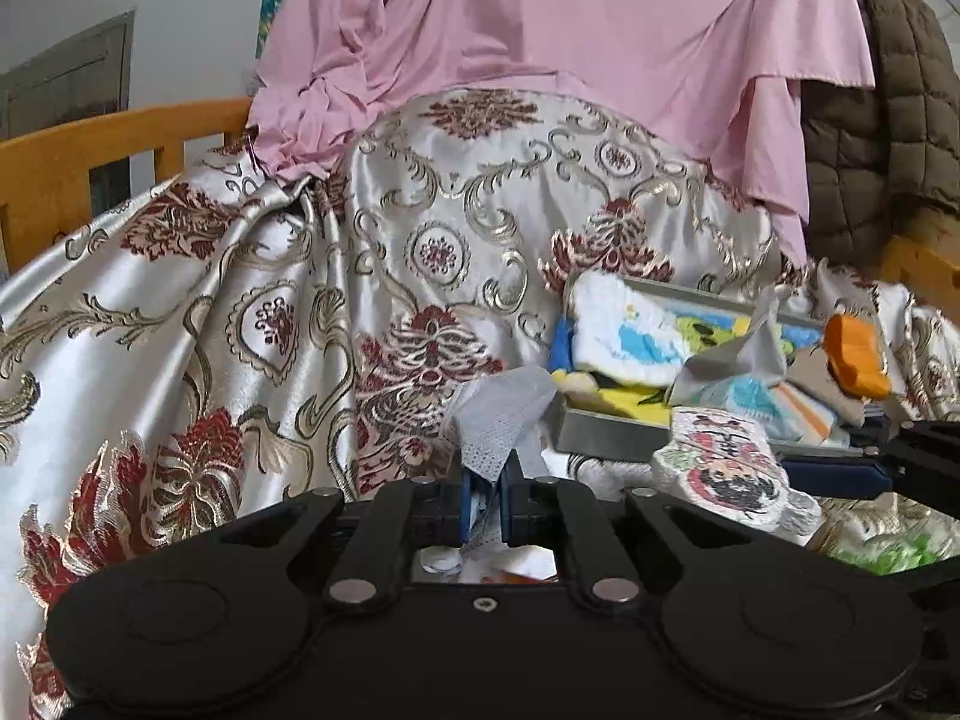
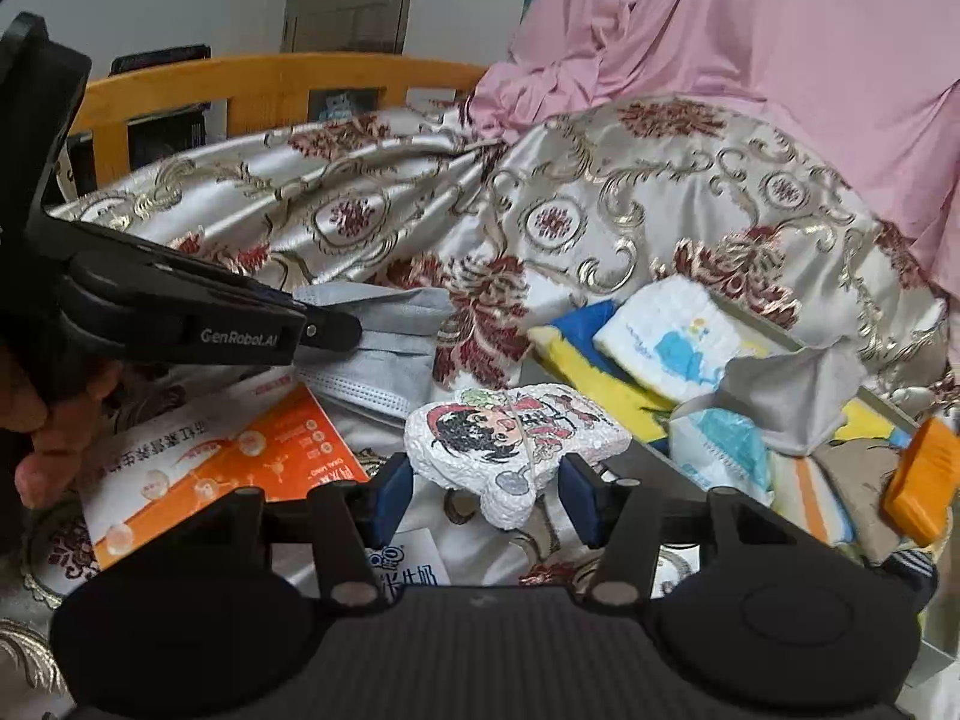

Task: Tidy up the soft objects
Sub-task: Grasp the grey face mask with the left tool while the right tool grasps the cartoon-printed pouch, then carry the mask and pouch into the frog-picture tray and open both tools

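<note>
The left gripper [image 1: 485,504] pinches the grey mask [image 1: 501,414]; the tray [image 1: 606,429] lies to its right, nearer the right gripper [image 2: 486,495], which is clamped on the cartoon towel [image 2: 510,441].

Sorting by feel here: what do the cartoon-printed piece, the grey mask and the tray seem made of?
Cartoon-printed piece: apparently compressed towel, with a nubbly white looped surface and a printed face. Grey mask: thin non-woven fabric, matte, pleated, with a stitched edge. Tray: rigid, flat grey walls, perhaps metal or plastic; unclear.

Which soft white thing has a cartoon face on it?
The bumpy white compressed towel with the black-haired cartoon face, between the right gripper's fingers. The white folded cloths in the grey tray show blue shapes instead.
</note>
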{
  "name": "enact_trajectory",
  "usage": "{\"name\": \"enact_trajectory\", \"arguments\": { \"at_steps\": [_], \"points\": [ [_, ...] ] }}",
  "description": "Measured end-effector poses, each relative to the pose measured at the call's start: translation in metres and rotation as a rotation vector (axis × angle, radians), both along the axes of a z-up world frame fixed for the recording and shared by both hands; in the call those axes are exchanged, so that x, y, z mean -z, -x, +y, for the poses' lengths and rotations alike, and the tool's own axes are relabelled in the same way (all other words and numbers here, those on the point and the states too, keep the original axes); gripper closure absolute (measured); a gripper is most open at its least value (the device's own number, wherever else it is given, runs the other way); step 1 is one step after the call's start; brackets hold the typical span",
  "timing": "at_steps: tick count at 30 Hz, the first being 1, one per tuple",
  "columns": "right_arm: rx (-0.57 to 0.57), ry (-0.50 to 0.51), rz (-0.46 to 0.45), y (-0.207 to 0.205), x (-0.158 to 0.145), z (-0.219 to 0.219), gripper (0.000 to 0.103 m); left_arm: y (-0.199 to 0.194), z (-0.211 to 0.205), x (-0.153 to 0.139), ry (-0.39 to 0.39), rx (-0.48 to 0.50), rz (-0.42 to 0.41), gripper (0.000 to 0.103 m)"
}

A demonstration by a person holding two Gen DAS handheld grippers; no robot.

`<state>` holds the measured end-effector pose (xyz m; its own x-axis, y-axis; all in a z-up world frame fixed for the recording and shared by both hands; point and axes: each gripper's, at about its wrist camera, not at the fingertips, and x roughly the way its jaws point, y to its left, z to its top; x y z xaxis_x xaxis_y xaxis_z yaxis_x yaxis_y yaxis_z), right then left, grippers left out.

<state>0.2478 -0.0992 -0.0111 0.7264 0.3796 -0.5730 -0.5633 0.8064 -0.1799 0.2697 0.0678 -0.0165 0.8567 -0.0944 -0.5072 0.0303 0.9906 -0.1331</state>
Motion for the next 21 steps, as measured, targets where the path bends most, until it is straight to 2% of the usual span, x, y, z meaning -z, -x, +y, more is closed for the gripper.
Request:
{"name": "enact_trajectory", "arguments": {
  "at_steps": [4,9,15,19,21],
  "points": [
    [0.03,-0.033,-0.02,0.011,-0.01,-0.014,0.045,0.011,-0.005,-0.012,0.057,-0.007,-0.02,0.095],
    [0.081,-0.062,-0.062,0.027,-0.029,-0.04,0.045,0.03,-0.025,-0.032,0.086,0.006,-0.058,0.095],
    [0.159,-0.083,-0.116,0.048,-0.051,-0.069,0.045,0.049,-0.056,-0.048,0.112,0.041,-0.094,0.095],
    [0.219,-0.145,-0.133,0.057,-0.061,-0.089,0.045,0.056,-0.067,-0.053,0.132,0.044,-0.103,0.095],
    [0.24,-0.161,-0.149,0.059,-0.064,-0.096,0.045,0.056,-0.073,-0.055,0.115,0.056,-0.114,0.095]
  ]
}}
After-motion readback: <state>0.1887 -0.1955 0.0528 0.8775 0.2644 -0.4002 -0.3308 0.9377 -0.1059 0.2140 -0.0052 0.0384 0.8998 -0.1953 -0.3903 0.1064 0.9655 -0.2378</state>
